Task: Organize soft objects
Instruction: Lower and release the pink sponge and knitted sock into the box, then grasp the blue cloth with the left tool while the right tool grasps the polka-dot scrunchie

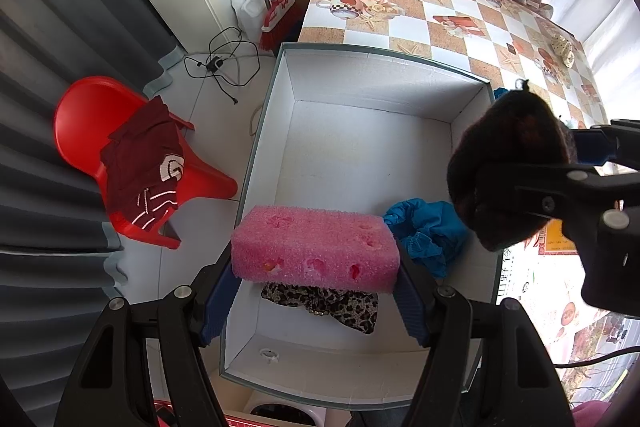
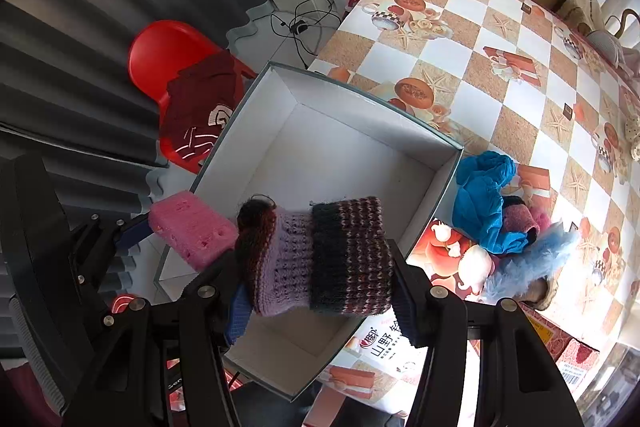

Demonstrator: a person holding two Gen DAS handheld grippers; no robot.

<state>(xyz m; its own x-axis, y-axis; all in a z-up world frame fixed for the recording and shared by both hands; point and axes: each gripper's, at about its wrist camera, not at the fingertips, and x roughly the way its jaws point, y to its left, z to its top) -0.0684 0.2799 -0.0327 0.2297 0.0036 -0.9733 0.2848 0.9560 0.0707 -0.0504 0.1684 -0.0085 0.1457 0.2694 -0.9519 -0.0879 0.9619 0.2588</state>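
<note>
Left tool (image 1: 316, 281) clenches the pink sponge (image 1: 316, 247), right tool (image 2: 320, 301) the knitted hat (image 2: 316, 259); lower both inside the white box (image 1: 280, 99) walls, then release.

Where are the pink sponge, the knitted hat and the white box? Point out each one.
pink sponge (image 1: 316, 247): left wrist view, its front face, between the left gripper's fingers.
knitted hat (image 2: 320, 259): right wrist view, middle of the knit, lilac band meeting the dark one.
white box (image 1: 360, 155): left wrist view, bare inner floor.
</note>
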